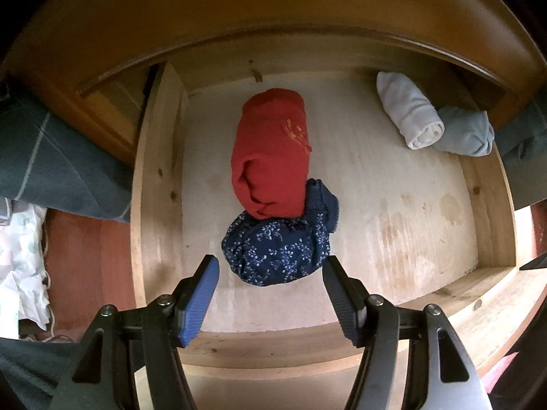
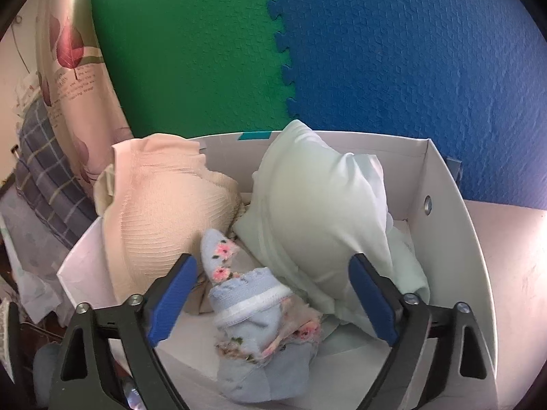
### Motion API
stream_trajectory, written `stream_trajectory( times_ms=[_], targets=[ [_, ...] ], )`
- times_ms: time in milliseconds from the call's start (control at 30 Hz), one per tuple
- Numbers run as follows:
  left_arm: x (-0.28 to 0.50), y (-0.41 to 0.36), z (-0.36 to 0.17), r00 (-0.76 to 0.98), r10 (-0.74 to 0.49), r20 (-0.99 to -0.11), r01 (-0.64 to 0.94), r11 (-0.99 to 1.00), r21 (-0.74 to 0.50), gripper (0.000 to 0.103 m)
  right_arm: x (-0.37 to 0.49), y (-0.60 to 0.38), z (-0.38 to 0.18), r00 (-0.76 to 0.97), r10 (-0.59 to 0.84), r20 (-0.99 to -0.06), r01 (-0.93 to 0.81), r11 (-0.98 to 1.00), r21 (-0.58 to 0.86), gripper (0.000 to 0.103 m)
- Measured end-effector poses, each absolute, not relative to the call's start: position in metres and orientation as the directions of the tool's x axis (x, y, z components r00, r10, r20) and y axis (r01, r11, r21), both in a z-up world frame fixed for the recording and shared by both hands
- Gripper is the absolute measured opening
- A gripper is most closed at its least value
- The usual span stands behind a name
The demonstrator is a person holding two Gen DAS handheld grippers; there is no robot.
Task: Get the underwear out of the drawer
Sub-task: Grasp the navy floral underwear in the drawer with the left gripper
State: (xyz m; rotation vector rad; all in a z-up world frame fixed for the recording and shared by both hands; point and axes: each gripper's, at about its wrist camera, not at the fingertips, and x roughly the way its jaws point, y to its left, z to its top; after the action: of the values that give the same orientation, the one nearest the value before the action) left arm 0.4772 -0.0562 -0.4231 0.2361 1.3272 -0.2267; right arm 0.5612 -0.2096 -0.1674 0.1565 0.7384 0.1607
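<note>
Left gripper (image 1: 270,294) hanging jaws apart over navy floral underwear (image 1: 278,251) in wooden drawer (image 1: 154,177), lining up grab. Right gripper (image 2: 273,299) standing wide, empty, light-blue floral pair (image 2: 259,321) lying loose in white box (image 2: 454,212).

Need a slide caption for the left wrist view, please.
Open left gripper poised over a navy floral roll beside a red roll in the wooden drawer.
</note>
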Motion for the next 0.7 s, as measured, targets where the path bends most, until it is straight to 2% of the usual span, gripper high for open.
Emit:
stream_trajectory(
  times_ms=[100,167,233,333,533,700],
  targets=[
    [0.481,-0.049,-0.426,0.203,-0.058,-0.977,0.268,0.963,-0.002,0.064,0.542,-0.214,-0.158,0.779,0.179,-0.6,-0.091,0.98,0.175,0.097],
    [0.484,-0.045,-0.428,0.187,-0.075,-0.979,0.246,0.969,-0.027,0.064,0.523,-0.221,-0.148,0.812,0.21,-0.545,-0.124,0.974,0.191,0.102],
    [0.487,-0.043,-0.428,0.181,-0.083,-0.98,0.235,0.971,-0.039,0.064,0.504,-0.233,-0.14,0.844,0.166,-0.509,-0.094,0.982,0.163,0.102],
    [0.492,-0.045,-0.431,0.15,-0.079,-0.986,0.231,0.972,-0.042,0.064,0.478,-0.261,-0.128,0.877,0.18,-0.446,-0.088,0.972,0.219,0.102],
    [0.509,-0.055,-0.446,0.039,-0.044,-0.998,0.211,0.977,-0.034,0.064,0.444,-0.323,-0.117,0.921,0.059,-0.385,0.029,0.975,0.22,0.102],
    [0.522,-0.063,-0.468,-0.12,0.016,-0.993,0.211,0.978,-0.01,0.064,0.435,-0.36,-0.13,0.925,-0.005,-0.38,0.099,0.968,0.229,0.102]
  ],
)
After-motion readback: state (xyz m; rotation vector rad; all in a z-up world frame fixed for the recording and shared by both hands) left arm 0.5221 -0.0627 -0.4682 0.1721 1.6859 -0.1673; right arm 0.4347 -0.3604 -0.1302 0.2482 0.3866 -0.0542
